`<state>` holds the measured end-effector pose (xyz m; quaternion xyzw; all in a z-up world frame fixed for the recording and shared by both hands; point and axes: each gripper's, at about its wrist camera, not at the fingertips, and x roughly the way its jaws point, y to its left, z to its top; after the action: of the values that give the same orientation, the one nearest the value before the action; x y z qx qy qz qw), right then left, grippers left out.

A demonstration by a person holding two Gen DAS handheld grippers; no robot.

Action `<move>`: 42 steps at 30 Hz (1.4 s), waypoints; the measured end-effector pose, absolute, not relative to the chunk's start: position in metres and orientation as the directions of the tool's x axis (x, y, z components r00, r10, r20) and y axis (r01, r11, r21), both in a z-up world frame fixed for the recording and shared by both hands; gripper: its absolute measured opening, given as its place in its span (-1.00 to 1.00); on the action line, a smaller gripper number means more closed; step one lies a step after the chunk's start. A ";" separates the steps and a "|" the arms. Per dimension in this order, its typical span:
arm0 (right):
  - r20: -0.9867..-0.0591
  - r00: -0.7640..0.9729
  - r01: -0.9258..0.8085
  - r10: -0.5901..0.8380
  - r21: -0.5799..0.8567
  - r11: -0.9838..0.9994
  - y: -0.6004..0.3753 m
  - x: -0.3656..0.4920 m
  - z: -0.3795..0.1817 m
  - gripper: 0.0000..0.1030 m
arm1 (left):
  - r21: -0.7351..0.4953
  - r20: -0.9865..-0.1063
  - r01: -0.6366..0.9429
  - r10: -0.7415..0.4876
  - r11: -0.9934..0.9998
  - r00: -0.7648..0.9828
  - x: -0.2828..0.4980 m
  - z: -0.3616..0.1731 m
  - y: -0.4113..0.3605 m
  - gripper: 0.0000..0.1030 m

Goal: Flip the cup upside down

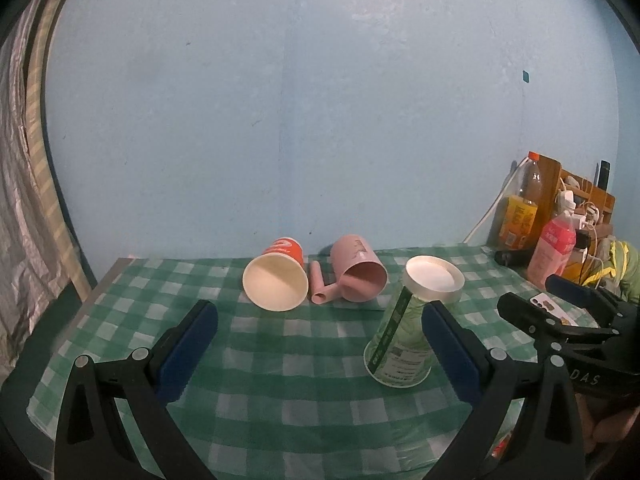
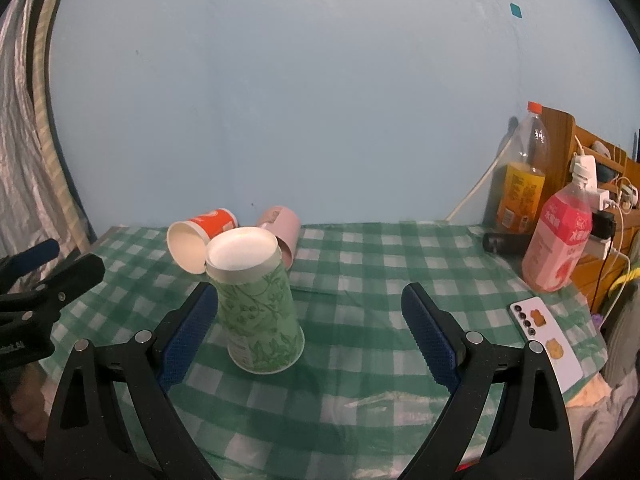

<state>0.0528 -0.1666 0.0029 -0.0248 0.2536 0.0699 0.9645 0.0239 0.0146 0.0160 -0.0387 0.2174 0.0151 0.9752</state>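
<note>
A pale blue wall (image 2: 320, 100), matte and scuffed, is backing a table (image 2: 380, 264) w/ a green-and-white checked cloth, slightly wrinkled. The green cup (image 2: 260, 312) is standing upside down near the front of the cloth, mouth down, white recessed base up; it's tapered paper w/ a leafy vine print, and the left view is showing a dark green strip w/ small print down its side, too small to read. Behind it an orange cup (image 1: 276, 278), paper w/ a cream inside, is lying on its side, mouth toward us, and a pink mug (image 1: 358, 274), smooth plastic w/ a tubular handle, is lying beside it.

Left gripper (image 1: 320, 348): black frame, ribbed blue pads, jaws spread wide, gripping nothing; the cup is sitting just by its right pad. Right gripper (image 2: 310, 332): same build, also spread wide and released, cup just beside its left pad — touching or not, can't tell.

At the right edge: a tall bottle (image 2: 524, 176) w/ orange cap and yellow label, a pink bottle (image 2: 556, 240) w/ red script, unreadable, and a white phone (image 2: 548, 340) w/ bear stickers.
</note>
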 end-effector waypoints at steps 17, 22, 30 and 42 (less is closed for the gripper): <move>-0.507 0.853 -0.150 0.122 -0.014 0.989 -0.165 0.054 0.000 0.79 | -0.050 -0.452 -0.065 0.036 0.997 0.891 0.024 0.016 0.013 1.00; -0.508 0.853 -0.149 0.122 -0.013 0.989 -0.164 0.054 0.000 0.79 | -0.054 -0.457 -0.061 0.030 0.997 0.889 0.024 0.016 0.012 1.00; -0.516 0.847 -0.150 0.127 -0.003 0.989 -0.163 0.054 -0.003 0.79 | -0.048 -0.476 -0.061 0.031 0.997 0.879 0.026 0.015 0.009 1.00; -0.520 0.844 -0.151 0.128 -0.003 0.988 -0.164 0.055 -0.004 0.79 | -0.049 -0.499 -0.053 0.022 0.997 0.866 0.030 0.010 0.005 1.00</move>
<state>0.0549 -0.1643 -0.0035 -0.0218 0.2693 0.0727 0.9601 0.0300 0.0051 0.0101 -0.0306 0.2576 0.0194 0.9656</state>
